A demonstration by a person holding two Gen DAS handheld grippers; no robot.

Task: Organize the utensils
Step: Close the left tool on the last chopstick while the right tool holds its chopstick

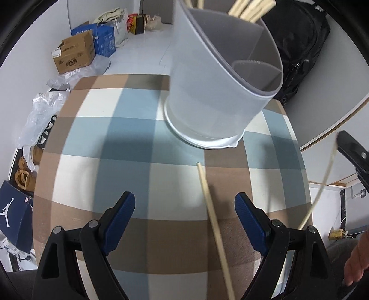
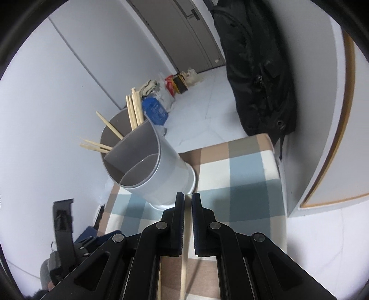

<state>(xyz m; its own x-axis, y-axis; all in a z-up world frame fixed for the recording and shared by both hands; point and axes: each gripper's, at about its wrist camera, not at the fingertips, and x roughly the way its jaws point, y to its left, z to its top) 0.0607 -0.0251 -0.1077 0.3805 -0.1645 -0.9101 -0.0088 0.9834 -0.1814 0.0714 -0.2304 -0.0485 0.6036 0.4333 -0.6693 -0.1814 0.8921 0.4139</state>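
A grey divided utensil holder [image 1: 214, 92] stands on the checkered cloth [image 1: 129, 138], with several wooden chopsticks [image 1: 251, 9] in its back compartment. One loose chopstick [image 1: 213, 219] lies on the cloth between the fingers of my open, empty left gripper [image 1: 184, 203]. In the right wrist view, my right gripper [image 2: 188, 200] is shut on a chopstick [image 2: 184, 260], held above the cloth just in front of the holder [image 2: 156, 170]. That held chopstick [image 1: 322, 184] and the right gripper also show at the right edge of the left wrist view.
A black backpack [image 2: 258, 69] leans at the table's far right corner. Cardboard and blue boxes [image 1: 76, 55], plastic bags [image 1: 41, 110] and a shoe box [image 1: 13, 214] lie on the floor to the left. A white curved panel [image 2: 322, 138] stands right of the table.
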